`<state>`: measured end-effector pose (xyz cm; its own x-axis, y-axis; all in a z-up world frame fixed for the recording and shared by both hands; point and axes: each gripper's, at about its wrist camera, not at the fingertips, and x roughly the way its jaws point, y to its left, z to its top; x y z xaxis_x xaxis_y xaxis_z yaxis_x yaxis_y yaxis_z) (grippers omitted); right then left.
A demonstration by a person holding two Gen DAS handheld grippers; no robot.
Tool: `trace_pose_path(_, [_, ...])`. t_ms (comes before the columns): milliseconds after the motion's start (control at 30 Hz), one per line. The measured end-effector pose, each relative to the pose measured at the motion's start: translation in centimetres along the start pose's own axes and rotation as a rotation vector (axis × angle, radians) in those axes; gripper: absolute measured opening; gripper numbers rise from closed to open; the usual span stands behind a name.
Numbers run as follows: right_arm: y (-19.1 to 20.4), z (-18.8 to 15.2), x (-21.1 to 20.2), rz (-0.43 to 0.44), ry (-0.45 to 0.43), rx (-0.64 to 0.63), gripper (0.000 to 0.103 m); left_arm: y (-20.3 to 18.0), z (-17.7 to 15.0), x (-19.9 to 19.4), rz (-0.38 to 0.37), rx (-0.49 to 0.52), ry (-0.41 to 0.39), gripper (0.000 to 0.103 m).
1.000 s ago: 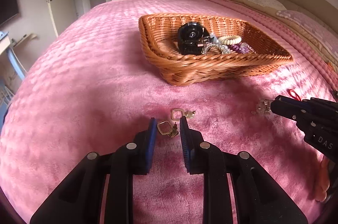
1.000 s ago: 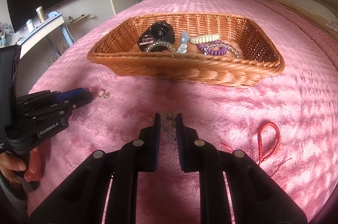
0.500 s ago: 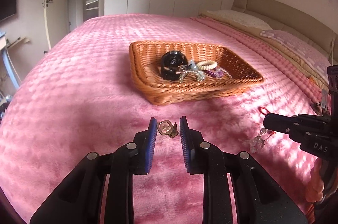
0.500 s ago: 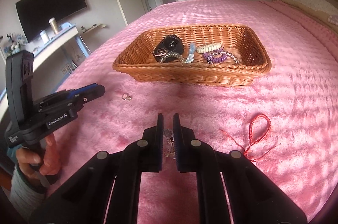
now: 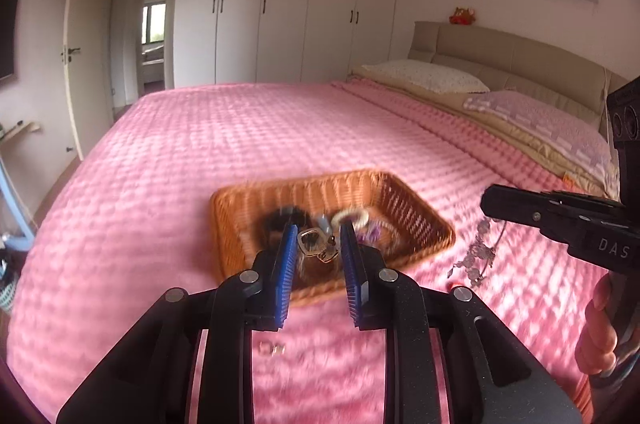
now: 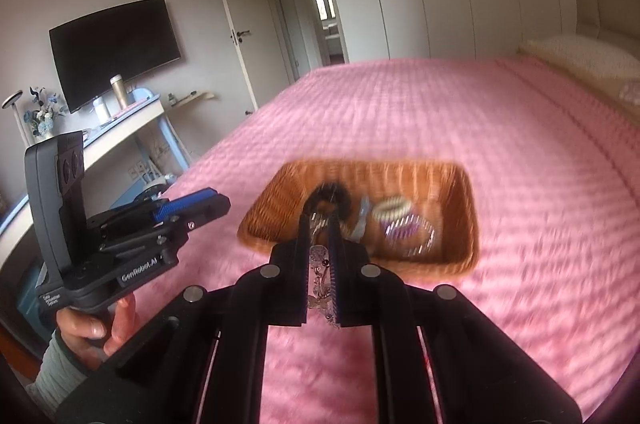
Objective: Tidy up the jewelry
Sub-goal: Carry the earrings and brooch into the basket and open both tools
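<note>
My left gripper [image 5: 318, 244] is shut on a gold square earring [image 5: 316, 245] and holds it in the air above the near side of the wicker basket [image 5: 424, 220]. My right gripper [image 6: 320, 224] is shut on a silver dangling earring [image 6: 320, 278], which hangs below its fingers in the left wrist view [image 5: 476, 256]. It is raised in front of the basket [image 6: 468, 220]. The basket holds a black round case [image 6: 336, 194], a cream hair tie [image 6: 392, 210], a purple bead bracelet [image 6: 404, 230] and other pieces.
The basket sits on a pink bedspread [image 5: 200, 152]. A small earring [image 5: 272, 348] lies on the bedspread below my left gripper. Pillows [image 5: 428, 74] and a headboard are at the far right. A desk [image 6: 132, 120] and a TV stand off the bed's left side.
Both grippers have lifted off the bedspread with their earrings and risen well above the bed, toward the basket. The views are blurred from motion.
</note>
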<state>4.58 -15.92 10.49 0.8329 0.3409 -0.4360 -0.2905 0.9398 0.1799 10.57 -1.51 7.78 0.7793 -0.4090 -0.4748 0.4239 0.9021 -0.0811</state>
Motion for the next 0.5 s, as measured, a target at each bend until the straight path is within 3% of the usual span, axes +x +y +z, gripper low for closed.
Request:
trace_pose_path(233, [-2.9, 3.5, 5.8, -0.034, 0.043, 0.028, 0.007, 1.1, 2.8, 5.8, -0.004, -0.071, 0.02, 0.021])
trace_pose_path(500, [-5.9, 2.6, 13.7, -0.066, 0.183, 0.084, 0.007, 2.9, 1.4, 11.9, -0.004, -0.14, 0.099, 0.021])
